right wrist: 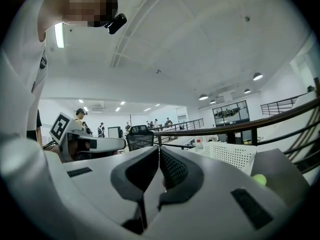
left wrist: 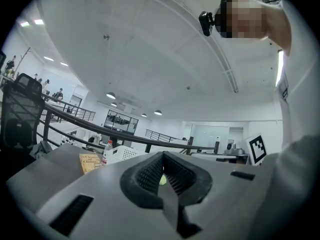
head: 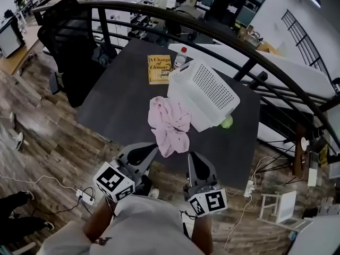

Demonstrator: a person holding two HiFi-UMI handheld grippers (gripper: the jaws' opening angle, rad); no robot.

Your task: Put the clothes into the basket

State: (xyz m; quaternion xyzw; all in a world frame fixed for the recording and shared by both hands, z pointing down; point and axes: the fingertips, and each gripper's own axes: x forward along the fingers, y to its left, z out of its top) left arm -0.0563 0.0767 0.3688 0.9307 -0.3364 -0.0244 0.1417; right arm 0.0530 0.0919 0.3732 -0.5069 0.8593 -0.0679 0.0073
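From the head view, the pink clothes [head: 170, 124] lie in a crumpled heap on the dark worktop [head: 122, 105], at the near-left edge of the white perforated basket [head: 204, 92]. The basket seems to rest tilted, with only its dotted faces showing. Its mouth is not visible, so I cannot tell whether anything is inside. A green ball [head: 227, 122] sits at the basket's near corner, with a yellow book [head: 159, 68] and a bottle [head: 180, 57] beyond. The left tool [head: 149, 149] and right tool [head: 195, 161] hover at the worktop's near edge, short of the cloth. The likely trouble is that the basket would have to be righted or held, or the cloth will slide off its wall. A shallow pinch on one fold could also let the heap trail and drop off the edge, and a nudge could roll the ball away. In the left gripper view, the left tool [left wrist: 163, 159] has its pads together with nothing clamped. The ball [left wrist: 162, 180] shows beyond, and the basket [left wrist: 125, 154] stands past the book [left wrist: 90, 161], its inside hidden. In the right gripper view, the right tool [right wrist: 159, 151] is fully closed and empty. The basket [right wrist: 232, 156] shows only an outer wall, with the ball [right wrist: 258, 179] beside it. The cloth is not visible in this view.
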